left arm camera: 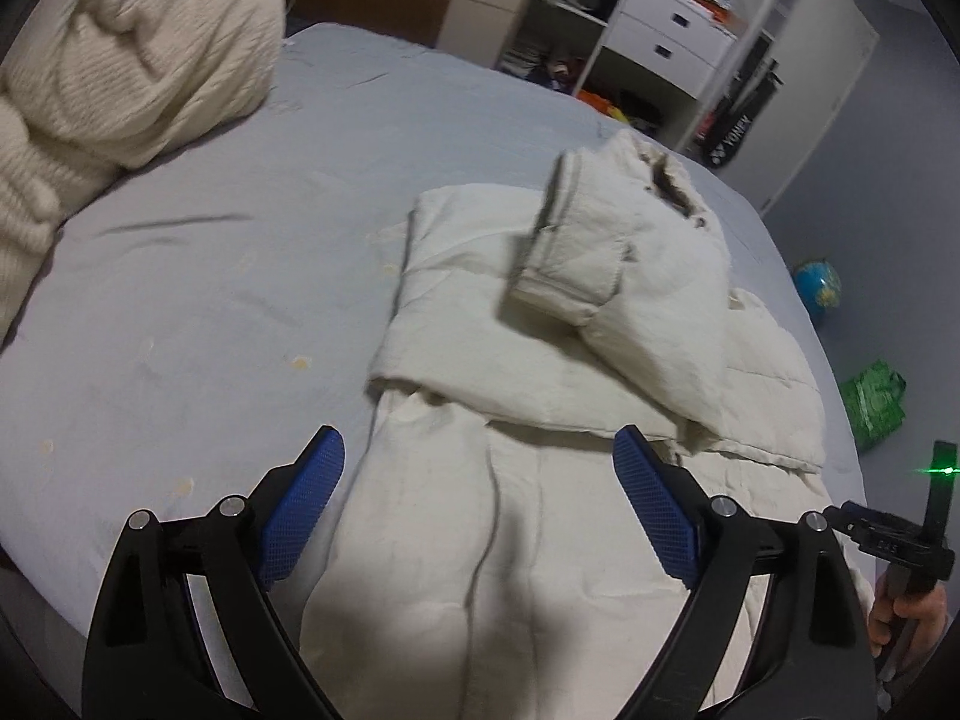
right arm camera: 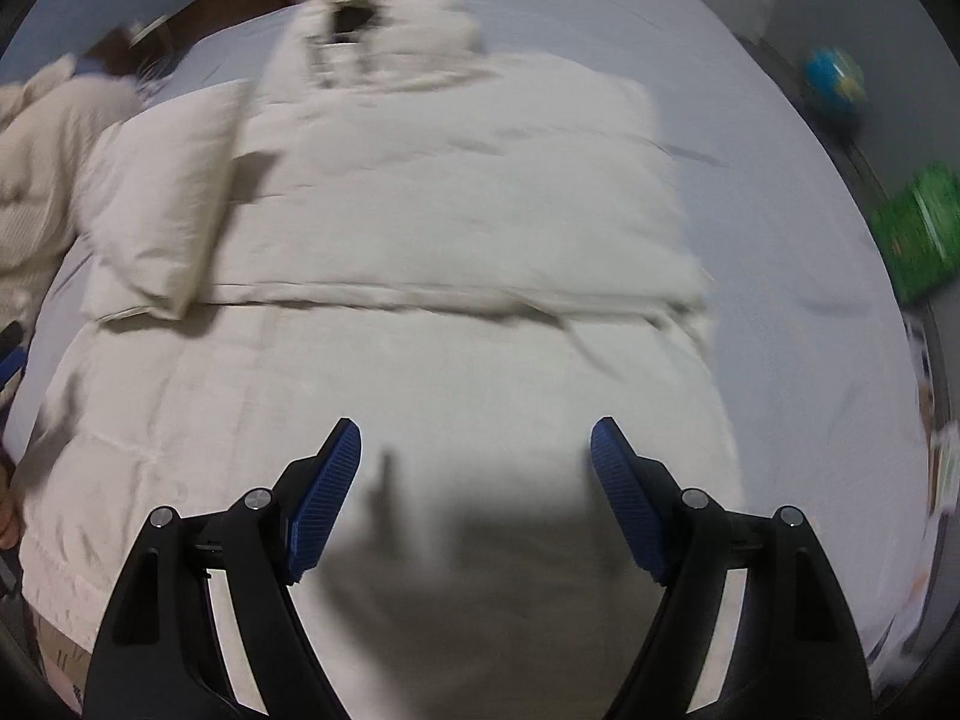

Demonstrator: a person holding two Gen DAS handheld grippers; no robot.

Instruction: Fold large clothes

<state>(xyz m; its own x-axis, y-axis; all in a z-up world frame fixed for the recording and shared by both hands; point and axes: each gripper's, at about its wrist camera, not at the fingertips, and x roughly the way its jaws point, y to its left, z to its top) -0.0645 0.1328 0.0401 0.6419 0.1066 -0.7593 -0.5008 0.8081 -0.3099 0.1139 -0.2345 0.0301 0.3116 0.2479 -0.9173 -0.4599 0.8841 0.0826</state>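
A large cream padded coat lies flat on the grey-blue bed sheet. Both sleeves are folded across its chest; one cuff lies on top, and the dark-lined collar is at the far end. My left gripper is open and empty above the coat's lower left part. In the right wrist view the same coat fills the middle, with one folded sleeve at the left. My right gripper is open and empty above the coat's lower part. The right-hand tool shows at the left wrist view's right edge.
A bundled cream knit blanket lies at the bed's far left. A white shelf unit with drawers and a black racket bag stand beyond the bed. A blue globe and a green package lie on the floor at the right.
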